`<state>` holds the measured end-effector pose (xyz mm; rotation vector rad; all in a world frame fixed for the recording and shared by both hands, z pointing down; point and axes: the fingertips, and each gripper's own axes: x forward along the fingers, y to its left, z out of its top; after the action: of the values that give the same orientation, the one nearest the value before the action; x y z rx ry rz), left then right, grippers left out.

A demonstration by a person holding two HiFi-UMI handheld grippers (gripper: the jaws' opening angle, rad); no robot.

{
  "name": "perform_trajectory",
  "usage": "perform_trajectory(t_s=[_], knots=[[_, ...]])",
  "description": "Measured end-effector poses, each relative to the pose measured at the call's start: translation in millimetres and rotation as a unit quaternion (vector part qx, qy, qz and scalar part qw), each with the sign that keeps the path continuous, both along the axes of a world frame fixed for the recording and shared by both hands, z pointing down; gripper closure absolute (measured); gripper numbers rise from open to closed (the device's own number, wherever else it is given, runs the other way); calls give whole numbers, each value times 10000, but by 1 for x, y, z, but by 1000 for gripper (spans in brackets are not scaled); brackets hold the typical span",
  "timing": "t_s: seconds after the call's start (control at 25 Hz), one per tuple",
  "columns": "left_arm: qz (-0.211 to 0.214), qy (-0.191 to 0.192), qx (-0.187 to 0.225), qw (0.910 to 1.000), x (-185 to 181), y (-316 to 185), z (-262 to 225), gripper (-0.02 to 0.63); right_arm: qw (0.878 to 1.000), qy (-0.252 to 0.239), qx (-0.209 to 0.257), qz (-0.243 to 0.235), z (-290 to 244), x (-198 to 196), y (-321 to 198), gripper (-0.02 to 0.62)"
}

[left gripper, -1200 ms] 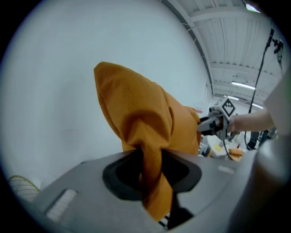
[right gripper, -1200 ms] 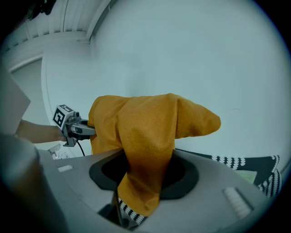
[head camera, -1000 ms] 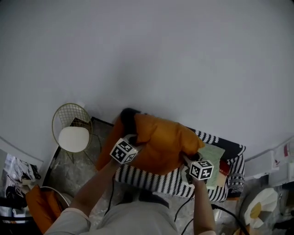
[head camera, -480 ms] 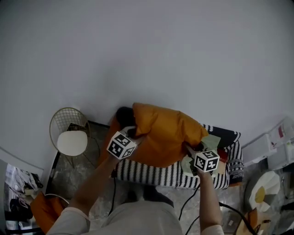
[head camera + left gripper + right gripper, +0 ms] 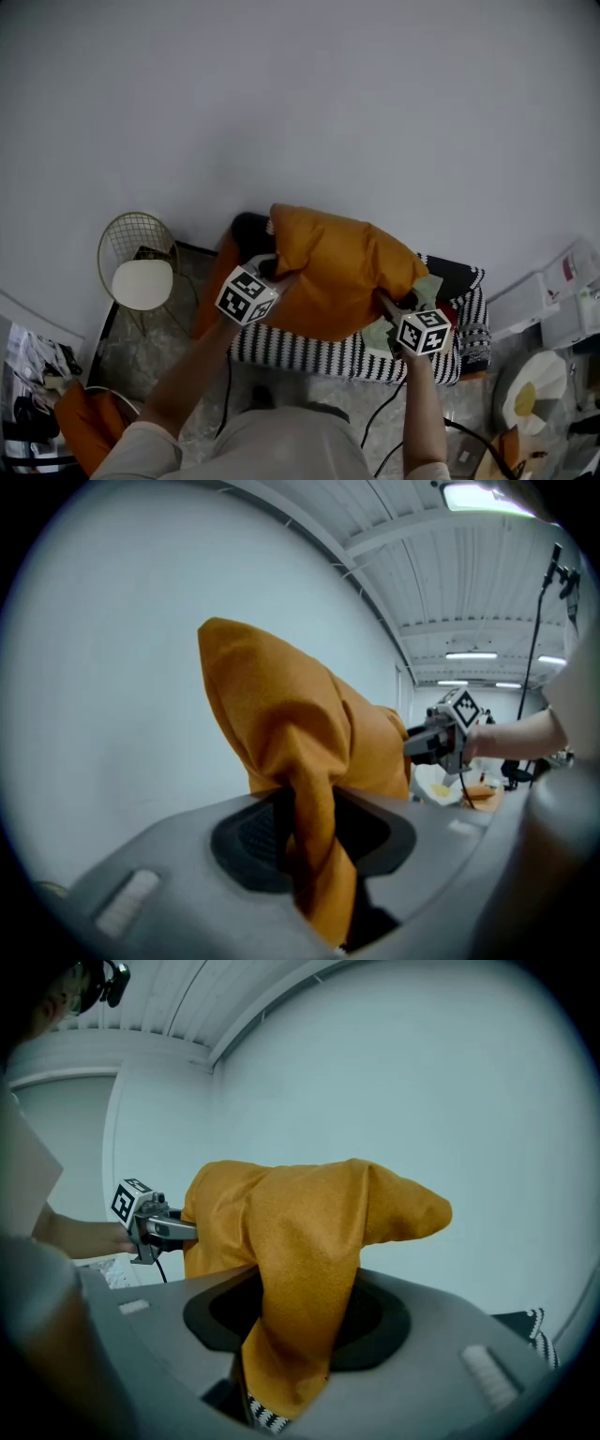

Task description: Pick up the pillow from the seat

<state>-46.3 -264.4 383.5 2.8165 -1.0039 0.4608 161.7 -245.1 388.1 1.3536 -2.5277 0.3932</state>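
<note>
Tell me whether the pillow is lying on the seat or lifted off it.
Lifted: the left gripper and right gripper each pinch a corner, and the pillow hangs between them above the seat.

Striped black-and-white seat [image 5: 309, 354] stands on mottled grey floor [image 5: 141, 349]. A pale green cloth [image 5: 375, 336] and a red item [image 5: 457, 317] lie at its right end. Wire chair [image 5: 136, 258] and black cable [image 5: 373, 424] rest on the floor

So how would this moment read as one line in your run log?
step: pick up pillow | left tool: shut on pillow corner | right tool: shut on other corner | pillow: held over striped seat
</note>
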Motion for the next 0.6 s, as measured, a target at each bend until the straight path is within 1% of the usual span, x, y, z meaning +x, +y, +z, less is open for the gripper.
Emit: perform_trajectory(t_s=[0.32, 0.6], knots=[[-177, 26, 123, 9998, 35, 37, -22, 483, 9996, -55, 176, -195, -21, 35, 30, 396], [-276, 122, 143, 9994, 48, 57, -23, 482, 9992, -87, 295, -266, -26, 48, 45, 396]])
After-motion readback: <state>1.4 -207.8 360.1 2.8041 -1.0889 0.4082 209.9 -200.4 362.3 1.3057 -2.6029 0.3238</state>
